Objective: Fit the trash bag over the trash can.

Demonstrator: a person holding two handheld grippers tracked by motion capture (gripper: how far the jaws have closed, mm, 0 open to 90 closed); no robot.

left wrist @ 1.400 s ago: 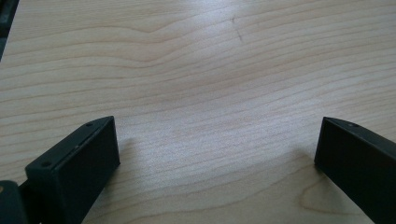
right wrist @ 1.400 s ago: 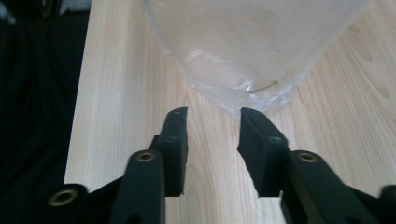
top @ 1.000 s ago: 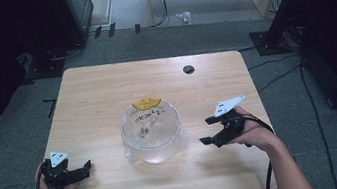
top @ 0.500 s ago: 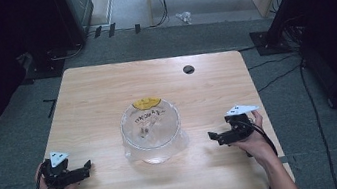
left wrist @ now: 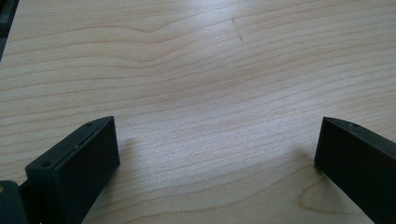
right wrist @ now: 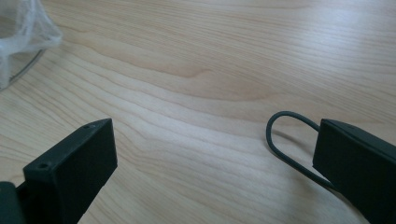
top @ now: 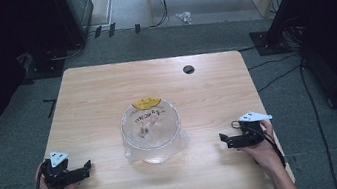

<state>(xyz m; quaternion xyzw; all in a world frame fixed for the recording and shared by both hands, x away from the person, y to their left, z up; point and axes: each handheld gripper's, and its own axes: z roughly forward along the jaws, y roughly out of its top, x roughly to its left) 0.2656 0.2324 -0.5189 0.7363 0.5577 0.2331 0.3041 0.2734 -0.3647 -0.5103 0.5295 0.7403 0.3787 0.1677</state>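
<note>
Right gripper view: right tool [right wrist: 212, 154] wide open, empty.

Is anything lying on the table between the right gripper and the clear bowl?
No. In the high view, only bare wood separates the right gripper from the clear bowl. A thin black loop lies beside one jaw.

dark handwriting on clear bag [top: 151, 127], too small to read

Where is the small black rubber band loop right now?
In the right gripper view the small black rubber band loop lies on the wooden table, beside the right-hand jaw, partly hidden behind it.
</note>
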